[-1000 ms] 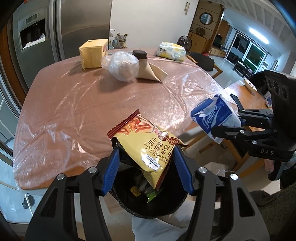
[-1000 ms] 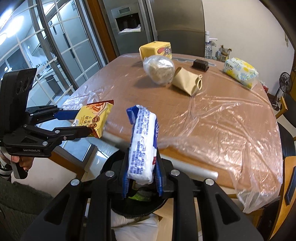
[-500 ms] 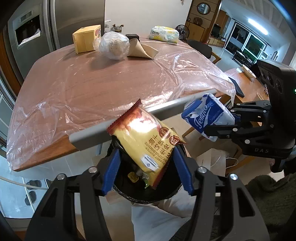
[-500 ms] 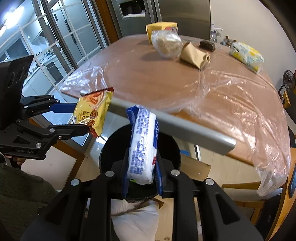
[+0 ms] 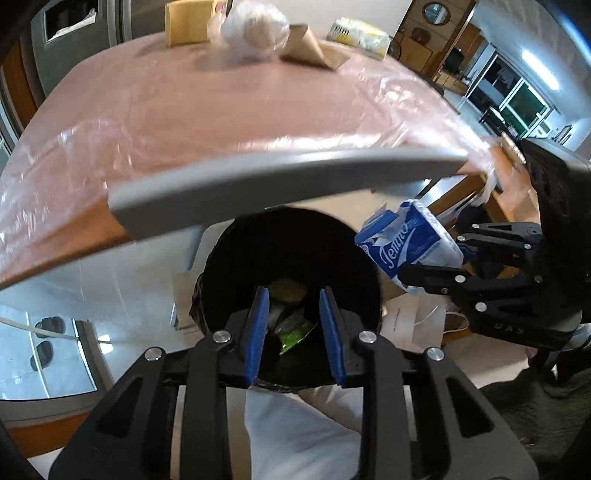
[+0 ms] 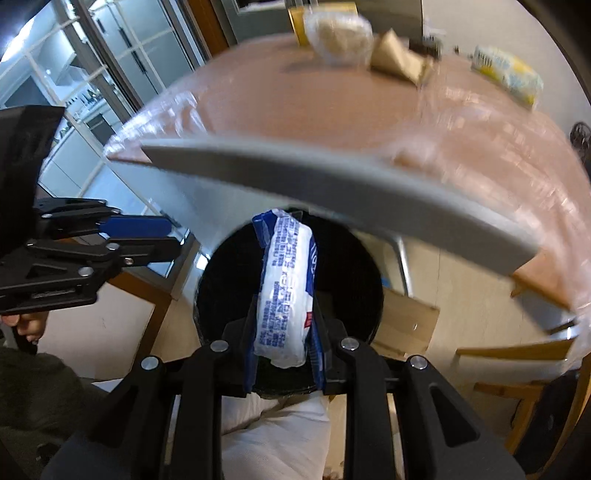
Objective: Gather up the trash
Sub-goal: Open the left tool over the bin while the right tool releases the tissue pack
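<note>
- Wide wooden worktop [image 5: 229, 122] under a crinkled clear plastic sheet, with more items at its far side: yellow cardboard box [image 5: 190, 20], clear bag with a pale lump [image 5: 249, 31], brown paper bag [image 5: 308, 50], yellow-white soft pack [image 5: 360, 37].
- Round black trash bin [image 5: 288, 254] on the floor just below the worktop edge, with wrappers visible at the bottom.
- Left hand-held gripper [image 5: 293, 319] above the bin mouth, blue pads spread, nothing between them.
- Right hand-held gripper [image 6: 282, 347] pinching a blue and white plastic tissue pack [image 6: 286, 291], over the bin in its own view, near the rim in the left view.
- Risk: if released too close to the rim, pack may fall beside the bin; grey worktop edge close above, so may bump on lifting.
</note>
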Demonstrator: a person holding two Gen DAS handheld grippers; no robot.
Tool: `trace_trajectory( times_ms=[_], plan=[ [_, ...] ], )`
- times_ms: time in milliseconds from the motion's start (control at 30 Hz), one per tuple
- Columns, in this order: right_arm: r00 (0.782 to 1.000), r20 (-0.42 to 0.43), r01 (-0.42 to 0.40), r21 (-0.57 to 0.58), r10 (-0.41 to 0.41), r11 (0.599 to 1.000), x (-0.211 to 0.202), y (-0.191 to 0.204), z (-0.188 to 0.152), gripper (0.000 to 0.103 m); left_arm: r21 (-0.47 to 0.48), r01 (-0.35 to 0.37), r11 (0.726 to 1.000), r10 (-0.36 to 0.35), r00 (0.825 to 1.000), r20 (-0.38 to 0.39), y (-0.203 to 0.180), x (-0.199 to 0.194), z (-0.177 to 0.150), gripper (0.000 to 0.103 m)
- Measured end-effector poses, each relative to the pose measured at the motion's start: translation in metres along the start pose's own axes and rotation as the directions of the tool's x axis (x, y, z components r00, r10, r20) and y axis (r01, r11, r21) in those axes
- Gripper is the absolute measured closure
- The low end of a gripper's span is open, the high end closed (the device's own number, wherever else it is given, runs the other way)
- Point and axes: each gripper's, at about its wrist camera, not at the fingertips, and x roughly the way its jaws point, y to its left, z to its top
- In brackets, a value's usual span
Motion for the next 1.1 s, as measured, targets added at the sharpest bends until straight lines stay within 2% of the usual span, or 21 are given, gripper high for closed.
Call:
trace_trajectory(
  times_ms=[200, 400, 700, 767, 800, 833, 867, 933, 1100],
  plan=[
    [0.997, -0.063, 0.03, -0.047, -0.033, 0.998, 0.035, 0.003, -0.004, 0.08, -0.009, -0.017, 1.0, 0.016, 0.998, -0.056, 0.006, 0.026, -0.008, 0.072],
    [0.99, -0.13, 0.051, -0.071, -0.06, 0.996, 0.072, 0.005, -0.013, 0.08, 0.022, -0.044, 0.999, 0.046, 0.993, -0.107, 0.005, 0.059, -0.008, 0.072],
    [0.979, -0.178, 0.093, -0.053, -0.101, 0.994, 0.096, -0.003, -0.015, 0.078, 0.074, -0.06, 0.995, 0.071, 0.984, -0.163, 0.002, 0.093, -0.014, 0.071],
    [0.978, -0.184, 0.097, -0.033, -0.101, 0.995, 0.097, -0.006, -0.013, 0.076, 0.073, -0.051, 0.996, 0.063, 0.984, -0.166, 0.002, 0.096, -0.014, 0.059],
    [0.977, -0.19, 0.091, -0.022, -0.094, 0.996, 0.098, -0.007, -0.013, 0.064, 0.071, -0.044, 0.997, 0.055, 0.985, -0.161, 0.003, 0.096, -0.014, 0.042],
    [0.978, -0.187, 0.091, -0.011, -0.092, 0.996, 0.097, -0.009, -0.012, 0.049, 0.069, -0.04, 0.997, 0.05, 0.988, -0.148, 0.002, 0.094, -0.014, 0.032],
    [0.98, -0.177, 0.091, -0.003, -0.09, 0.996, 0.096, -0.01, -0.012, 0.043, 0.075, -0.043, 0.996, 0.052, 0.99, -0.133, 0.002, 0.092, -0.013, 0.029],
    [0.979, -0.18, 0.094, -0.001, -0.092, 0.996, 0.095, -0.01, -0.012, 0.042, 0.087, -0.059, 0.994, 0.07, 0.99, -0.126, 0.001, 0.092, -0.011, 0.018],
    [0.981, -0.173, 0.092, 0.021, -0.087, 0.996, 0.093, -0.018, -0.01, 0.038, 0.079, -0.075, 0.994, 0.085, 0.988, -0.129, 0.004, 0.095, -0.008, 0.016]
  ],
)
